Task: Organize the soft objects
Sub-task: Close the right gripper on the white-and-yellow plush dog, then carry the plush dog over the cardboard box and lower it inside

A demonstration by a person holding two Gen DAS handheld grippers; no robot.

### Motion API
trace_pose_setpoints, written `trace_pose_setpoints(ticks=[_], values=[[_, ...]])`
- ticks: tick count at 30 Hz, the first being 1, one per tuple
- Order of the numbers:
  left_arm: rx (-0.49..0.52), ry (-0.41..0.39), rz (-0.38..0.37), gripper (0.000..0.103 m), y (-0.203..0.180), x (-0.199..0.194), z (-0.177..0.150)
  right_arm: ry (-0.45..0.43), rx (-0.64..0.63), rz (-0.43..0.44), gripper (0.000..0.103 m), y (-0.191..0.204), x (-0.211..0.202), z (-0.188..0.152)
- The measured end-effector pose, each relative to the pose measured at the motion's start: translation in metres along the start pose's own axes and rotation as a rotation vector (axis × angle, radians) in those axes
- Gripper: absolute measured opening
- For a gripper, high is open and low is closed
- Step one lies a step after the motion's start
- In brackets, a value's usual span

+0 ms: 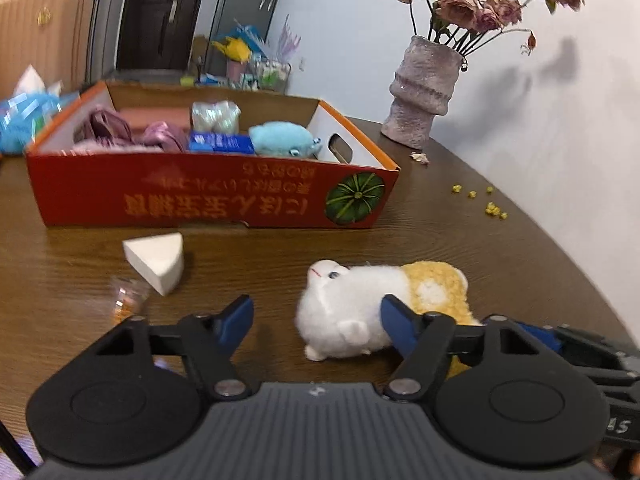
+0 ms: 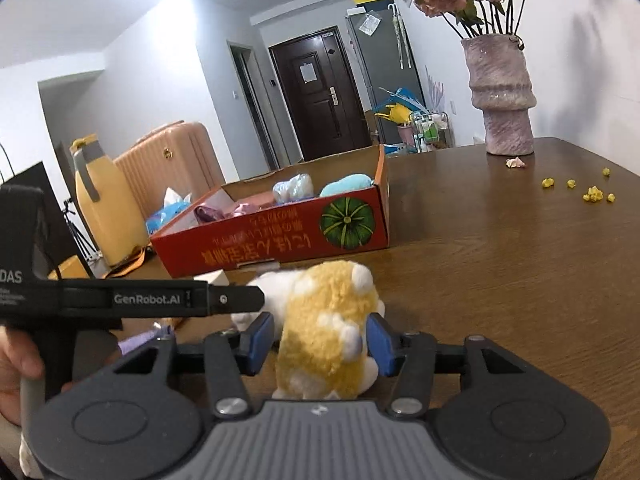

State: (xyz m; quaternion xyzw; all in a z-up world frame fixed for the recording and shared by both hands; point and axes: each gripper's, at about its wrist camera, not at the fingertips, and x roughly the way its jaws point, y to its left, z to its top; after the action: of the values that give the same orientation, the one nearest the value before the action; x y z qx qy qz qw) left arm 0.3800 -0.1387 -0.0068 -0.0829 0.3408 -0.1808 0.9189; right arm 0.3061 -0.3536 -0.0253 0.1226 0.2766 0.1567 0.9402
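Plush hamster (image 2: 328, 328), white at the head and yellow at the rump, lies on its side on the wooden table (image 2: 520, 280), in front of the long printed wall of the red cardboard box (image 2: 276, 236) and nearer the camera-side edge than the far edge where the vase (image 2: 502, 96) stands. The right gripper (image 2: 320, 340) straddles the yellow rump: its blue pads (image 2: 262, 338) stand apart, one on each flank, at or very near the fur, with no squeeze visible yet. The left gripper (image 1: 316, 320) hovers beside the white head with its jaws wide apart; its right pad overlaps the body in the left wrist view, though actual contact cannot be told. Judged from this, the step in hand is seizing the toy for transfer into the box, which already holds a blue plush (image 1: 284, 140), a blue packet (image 1: 220, 142) and pink fabric (image 1: 120, 132). A good grip closes slowly across the thickest part of the body, so that the pile compresses evenly and the toy does not roll or squirt out forward. The lift should be straight up, high enough to clear the box wall. The free space in the box appears to be at its right end, near the handle cut-out. A white foam wedge (image 1: 156, 262) lies apart, toward the left in front of the box, probably awaiting the same treatment.
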Motion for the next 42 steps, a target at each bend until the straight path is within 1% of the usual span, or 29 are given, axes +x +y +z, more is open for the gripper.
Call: trace_pose_setpoints(ticks=[2,3,5,6,11,15,17,19,21,23,25,27,29,31,35,37,40,42], values=[[-0.043,0.005,-0.032,0.060,0.006,0.003,0.001,0.017,0.019,0.004,0.050,-0.004,0.009,-0.001],[-0.056,0.010,-0.053,0.056,0.007,0.006,0.002,0.027,0.034,0.020,0.044,-0.008,0.013,-0.002],[-0.087,0.039,-0.101,0.041,0.011,0.009,0.002,0.030,0.063,0.036,0.043,-0.009,0.014,-0.002],[-0.098,0.045,-0.116,0.040,0.011,0.009,0.002,0.031,0.058,0.033,0.041,-0.009,0.014,-0.003],[-0.081,0.040,-0.114,0.039,0.006,-0.001,-0.003,0.041,0.063,0.036,0.038,-0.004,0.005,-0.007],[-0.070,0.009,-0.121,0.039,0.003,-0.017,-0.005,0.017,0.063,0.043,0.037,0.003,-0.009,-0.007],[-0.067,-0.024,-0.130,0.038,0.002,-0.029,0.002,-0.010,0.047,0.053,0.037,0.009,-0.015,0.004],[-0.058,-0.055,-0.143,0.038,0.003,-0.037,0.016,-0.043,0.002,0.057,0.037,0.016,-0.017,0.019],[-0.062,-0.070,-0.159,0.038,0.010,-0.039,0.041,-0.067,-0.047,0.063,0.038,0.022,-0.011,0.040],[-0.067,-0.078,-0.169,0.038,0.017,-0.032,0.069,-0.073,-0.068,0.073,0.037,0.020,0.007,0.066],[-0.067,-0.085,-0.167,0.038,0.024,-0.015,0.099,-0.064,-0.068,0.086,0.037,0.014,0.028,0.092],[-0.075,-0.076,-0.158,0.038,0.032,0.006,0.121,-0.034,-0.066,0.082,0.037,0.007,0.057,0.121],[-0.091,-0.047,-0.148,0.038,0.041,0.037,0.141,0.007,-0.060,0.061,0.037,0.000,0.087,0.144],[-0.117,0.001,-0.146,0.038,0.051,0.069,0.152,0.050,-0.092,0.010,0.037,-0.001,0.117,0.161],[-0.170,0.092,-0.108,0.038,0.067,0.119,0.157,0.163,-0.134,-0.067,0.037,0.001,0.172,0.169],[-0.168,0.110,-0.079,0.038,0.074,0.131,0.153,0.203,-0.156,-0.089,0.037,0.003,0.189,0.164],[-0.155,0.134,-0.069,0.037,0.080,0.136,0.148,0.242,-0.162,-0.111,0.036,0.003,0.207,0.161],[-0.169,0.128,-0.096,0.038,0.084,0.137,0.149,0.278,-0.142,-0.106,0.035,0.002,0.214,0.159]])
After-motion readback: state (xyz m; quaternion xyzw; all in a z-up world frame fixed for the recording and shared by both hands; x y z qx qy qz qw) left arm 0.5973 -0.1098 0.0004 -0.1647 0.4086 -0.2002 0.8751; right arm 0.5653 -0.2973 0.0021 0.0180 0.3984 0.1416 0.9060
